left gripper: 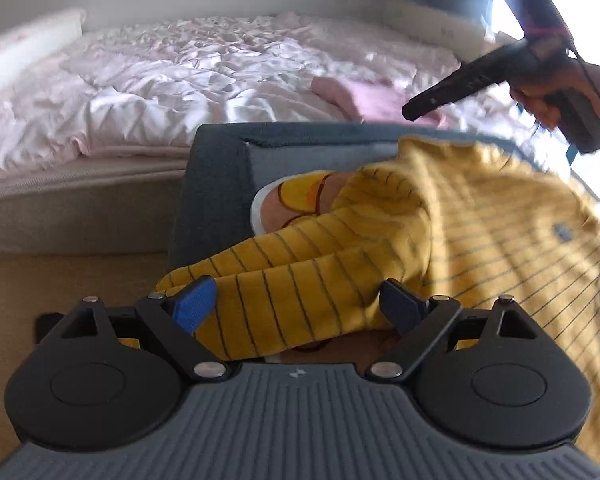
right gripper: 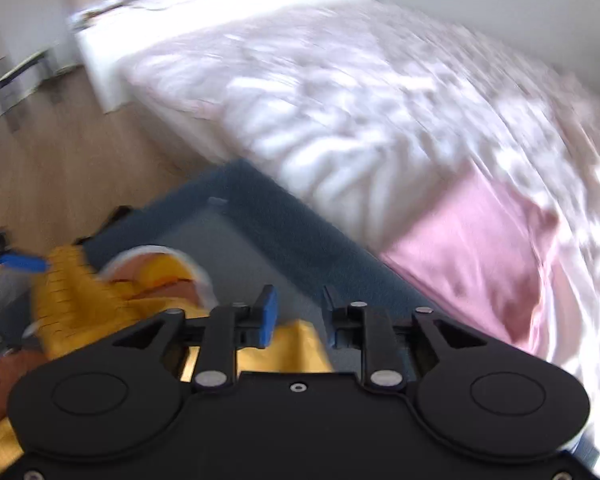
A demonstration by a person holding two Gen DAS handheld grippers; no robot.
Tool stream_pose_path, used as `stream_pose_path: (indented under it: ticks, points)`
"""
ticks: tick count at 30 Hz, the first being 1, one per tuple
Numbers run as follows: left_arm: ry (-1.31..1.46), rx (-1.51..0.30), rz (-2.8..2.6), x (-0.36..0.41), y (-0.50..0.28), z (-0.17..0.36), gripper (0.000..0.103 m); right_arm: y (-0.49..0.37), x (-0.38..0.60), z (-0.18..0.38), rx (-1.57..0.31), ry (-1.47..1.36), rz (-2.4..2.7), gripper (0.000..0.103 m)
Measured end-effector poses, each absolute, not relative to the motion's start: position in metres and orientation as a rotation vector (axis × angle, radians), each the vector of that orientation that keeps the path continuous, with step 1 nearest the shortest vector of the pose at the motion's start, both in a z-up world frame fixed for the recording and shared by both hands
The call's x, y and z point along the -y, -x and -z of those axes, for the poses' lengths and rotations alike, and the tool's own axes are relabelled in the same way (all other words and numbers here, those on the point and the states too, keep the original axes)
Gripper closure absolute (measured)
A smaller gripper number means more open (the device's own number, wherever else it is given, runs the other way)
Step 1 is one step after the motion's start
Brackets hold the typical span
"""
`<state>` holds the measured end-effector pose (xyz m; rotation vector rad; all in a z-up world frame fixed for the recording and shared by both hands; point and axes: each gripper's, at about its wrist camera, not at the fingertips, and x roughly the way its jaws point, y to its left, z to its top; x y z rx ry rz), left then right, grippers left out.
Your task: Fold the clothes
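Left wrist view: my left gripper (left gripper: 296, 304) is spread wide, its blue-padded fingers (left gripper: 194, 306) flanking the sleeve of a yellow knit top with thin dark stripes (left gripper: 480, 240), which lies crumpled on a dark blue-grey padded bench (left gripper: 220, 168) beside a bed with a rumpled pale pink quilt (left gripper: 204, 68). My right gripper (right gripper: 298, 316), seen blurred in its own view, hovers above the bench with only a narrow gap between its fingers, gripping nothing. A folded satiny pink cloth (right gripper: 480, 248) rests on the bed.
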<state>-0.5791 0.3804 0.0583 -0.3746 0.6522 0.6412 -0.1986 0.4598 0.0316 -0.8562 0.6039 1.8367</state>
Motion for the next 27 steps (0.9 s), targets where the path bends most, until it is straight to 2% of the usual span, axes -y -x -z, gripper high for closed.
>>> stream_pose_path:
  ticks: [2,6,12,13,15,16,19,22,27]
  points:
    - [0.395,-0.646,-0.632,-0.385,0.584,-0.059,0.011,0.223,-0.451,-0.038,-0.576,0.9,-1.947,0.059]
    - [0.438,-0.651,-0.616,-0.39,0.591,-0.059,0.011,0.282,-0.446,-0.031,-0.515,1.036,-2.124,0.059]
    - [0.433,-0.717,-0.669,-0.386,0.589,-0.06,0.011,0.351,-0.479,0.016,-0.54,1.259,-2.135,0.06]
    - [0.433,-0.722,-0.681,-0.385,0.589,-0.06,0.011,0.357,-0.483,0.022,-0.556,1.29,-2.141,0.062]
    - [0.449,-0.727,-0.707,-0.383,0.591,-0.061,0.011,0.364,-0.488,0.03,-0.583,1.329,-2.144,0.082]
    - [0.464,-0.725,-0.715,-0.383,0.593,-0.062,0.011,0.366,-0.489,0.031,-0.593,1.335,-2.146,0.097]
    - [0.507,-0.701,-0.733,-0.383,0.6,-0.067,0.011,0.376,-0.492,0.016,-0.525,1.263,-2.141,0.098]
    - [0.533,-0.684,-0.735,-0.381,0.607,-0.07,0.011,0.381,-0.502,0.003,-0.556,1.168,-2.154,0.099]
    - [0.553,-0.693,-0.737,-0.379,0.606,-0.069,0.011,0.401,-0.518,0.021,-0.581,1.186,-2.106,0.099]
